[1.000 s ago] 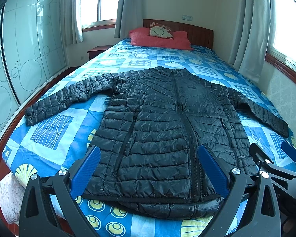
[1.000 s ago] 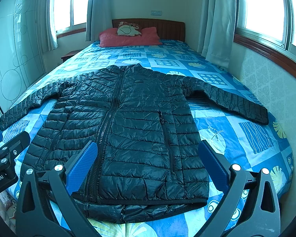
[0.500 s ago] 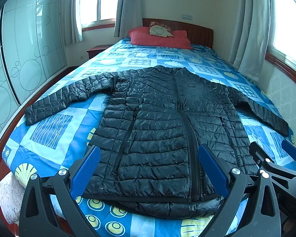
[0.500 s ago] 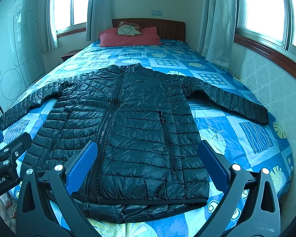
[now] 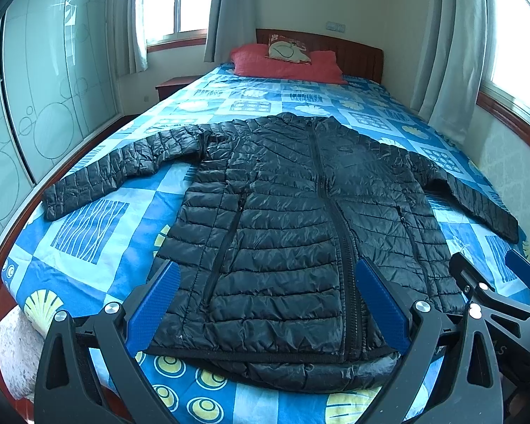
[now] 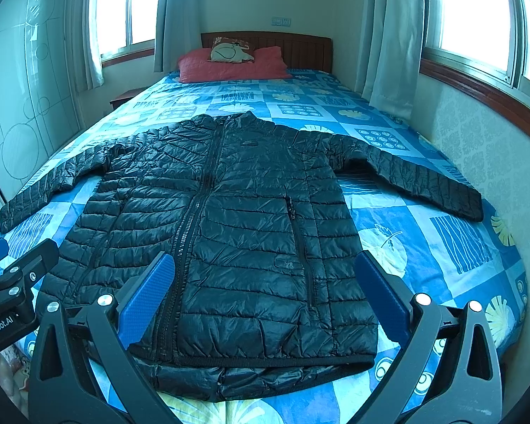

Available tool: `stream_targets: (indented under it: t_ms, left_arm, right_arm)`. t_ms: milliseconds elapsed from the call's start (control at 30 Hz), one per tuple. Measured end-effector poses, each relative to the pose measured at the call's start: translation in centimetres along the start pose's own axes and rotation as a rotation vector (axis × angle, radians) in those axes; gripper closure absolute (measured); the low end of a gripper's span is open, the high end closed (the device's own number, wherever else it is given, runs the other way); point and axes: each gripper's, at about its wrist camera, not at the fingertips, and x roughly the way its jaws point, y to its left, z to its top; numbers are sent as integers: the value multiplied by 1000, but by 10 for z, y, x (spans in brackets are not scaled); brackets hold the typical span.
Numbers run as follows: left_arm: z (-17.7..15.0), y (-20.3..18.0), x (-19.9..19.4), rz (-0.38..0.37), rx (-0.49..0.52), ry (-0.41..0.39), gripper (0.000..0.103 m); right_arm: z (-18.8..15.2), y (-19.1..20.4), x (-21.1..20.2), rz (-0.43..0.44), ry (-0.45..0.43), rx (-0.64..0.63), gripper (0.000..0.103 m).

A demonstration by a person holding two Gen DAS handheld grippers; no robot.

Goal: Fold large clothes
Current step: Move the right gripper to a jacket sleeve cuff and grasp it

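Black puffer jacket (image 5: 300,219) lies flat, front up, zipped, across the near half of the bed (image 5: 99,226); both sleeves spread out, hem at the near edge. Nothing folded yet.

Left gripper (image 5: 270,304) hovers over the near hem, jaws wide apart, empty. Right gripper (image 6: 265,300) same: jaws spread, holding nothing, apart from the fabric.

Risks, judged from here:
- Shell looks slick and puffy; a shallow pinch likely catches only the top layer, so the back stays put and the fold bunches.
- Left sleeve (image 5: 120,173) cuff sits near the left bed edge; dragging could slide it off.
- Hem hangs close to the near edge; pulling toward the person may tip the jacket off.
- Trapped air may spring folds back open.
- The grippers hover close together and could collide when crossing.
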Motion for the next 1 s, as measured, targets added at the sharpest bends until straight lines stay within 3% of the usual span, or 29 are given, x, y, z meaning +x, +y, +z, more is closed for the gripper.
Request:
stream_targets:
  t_ms: [233, 400, 600, 633, 667, 733, 833, 1000]
  left_arm:
    - [10, 46, 44, 38, -90, 75, 5]
    - [26, 115, 96, 170, -206, 79, 5]
    - [26, 207, 164, 344, -407, 151, 5]
    - [24, 216, 170, 362, -421, 158, 5]
    - [21, 228, 179, 388, -446, 168, 5]
    - [14, 246, 192, 427, -487, 180, 5]
    - [10, 263, 205, 453, -525, 175, 5]
    - [10, 259, 214, 529, -473, 147, 5]
  right_arm:
    - [5, -38, 26, -14, -12, 92, 2]
    - [16, -103, 67, -70, -9, 256, 2]
    - [22, -196, 122, -144, -8, 474, 3]
    - [21, -208, 128, -149, -11, 502, 10]
    - [20, -222, 136, -155, -11, 536, 27]
    - [16, -252, 153, -179, 9, 611, 42]
    - [11, -295, 169, -187, -22, 707, 41]
    - [1, -372, 189, -187, -83, 902, 36]
